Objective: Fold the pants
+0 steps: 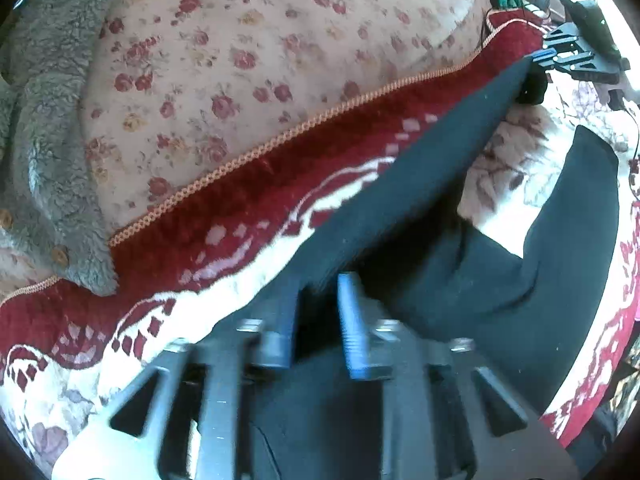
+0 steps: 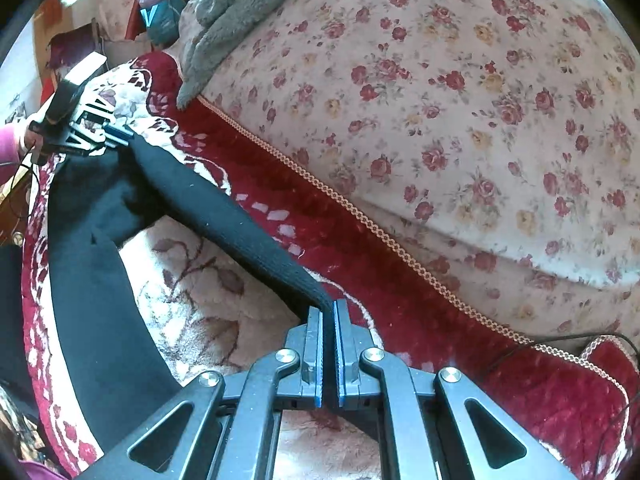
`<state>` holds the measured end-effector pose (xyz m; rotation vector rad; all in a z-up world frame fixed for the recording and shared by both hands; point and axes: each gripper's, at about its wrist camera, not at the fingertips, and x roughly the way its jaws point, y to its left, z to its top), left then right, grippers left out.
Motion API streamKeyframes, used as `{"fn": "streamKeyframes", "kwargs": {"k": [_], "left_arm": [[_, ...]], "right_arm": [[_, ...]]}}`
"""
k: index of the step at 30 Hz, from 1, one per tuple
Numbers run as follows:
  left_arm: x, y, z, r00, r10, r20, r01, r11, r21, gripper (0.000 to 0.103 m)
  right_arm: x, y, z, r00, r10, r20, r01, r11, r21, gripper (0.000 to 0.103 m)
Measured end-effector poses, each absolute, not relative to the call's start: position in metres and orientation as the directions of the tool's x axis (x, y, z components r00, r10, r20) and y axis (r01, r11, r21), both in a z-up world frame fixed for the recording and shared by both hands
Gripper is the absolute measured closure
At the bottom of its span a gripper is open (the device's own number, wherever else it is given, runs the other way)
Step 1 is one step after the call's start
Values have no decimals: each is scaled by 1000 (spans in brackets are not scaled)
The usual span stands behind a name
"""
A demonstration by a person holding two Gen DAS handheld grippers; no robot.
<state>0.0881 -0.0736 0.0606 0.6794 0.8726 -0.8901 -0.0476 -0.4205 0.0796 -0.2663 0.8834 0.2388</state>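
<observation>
Both hand-held grippers — left (image 1: 316, 280), right (image 2: 329, 308) — pinch soft black knit pants (image 2: 224, 208) taut.

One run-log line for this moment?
step: stretch leg | left gripper: shut on pants | right gripper: shut on pants | surface: red blanket

Black pants (image 1: 400, 216) taut between both grippers' fingers (image 1: 352, 320).
</observation>
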Motion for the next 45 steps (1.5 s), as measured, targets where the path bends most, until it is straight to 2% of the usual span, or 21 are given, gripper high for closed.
{"fn": "streamKeyframes", "kwargs": {"k": [2, 7, 8, 11, 15, 21, 24, 27, 35, 38, 40, 42, 45], "left_arm": [[88, -78, 58, 367, -365, -856, 868, 464, 174, 36], [94, -98, 38, 428, -290, -856, 851, 449, 273, 36], [96, -101, 35, 443, -276, -853, 843, 451, 292, 39], [100, -105, 32, 461, -247, -852, 824, 475, 307, 81], [85, -95, 53, 480, -293, -827, 820, 485, 305, 87], [37, -59, 97, 501, -394, -771, 825, 487, 287, 88], [10, -43, 104, 507, -412, -757, 823, 492, 284, 88], [-26, -28, 96, 510, -407, -758, 826, 479, 298, 88], [-60, 3, 48, 477, -336, -812, 793, 563, 233, 88], [-67, 9, 40, 471, -334, -817, 772, 603, 199, 88], [-71, 14, 40, 469, -341, -814, 761, 624, 177, 88], [-70, 24, 46, 457, -360, -813, 740, 662, 123, 88], [-68, 33, 57, 459, -379, -804, 700, 711, 64, 87]], "right_arm": [[-45, -422, 81, 612, 96, -785, -311, 942, -128, 99], [-40, -423, 86, 619, 85, -781, -302, 943, -137, 99], [-39, -423, 86, 620, 82, -781, -300, 944, -139, 99], [-41, -424, 91, 623, 65, -780, -279, 949, -144, 99], [-60, -414, 107, 638, 47, -769, -280, 944, -174, 99], [-121, -391, 147, 685, 48, -727, -269, 944, -191, 99], [-155, -373, 136, 683, 19, -730, -270, 936, -228, 99], [-185, -361, 105, 659, 26, -752, -265, 943, -200, 99], [-228, -344, 35, 613, 127, -780, -245, 969, -34, 99], [-232, -355, 22, 564, 181, -806, -207, 975, 74, 96], [-250, -375, 25, 578, 231, -783, -146, 973, 180, 95], [-267, -393, 29, 603, 228, -764, -80, 971, 226, 93], [-296, -438, 36, 681, 226, -697, 85, 920, 382, 92]]}}
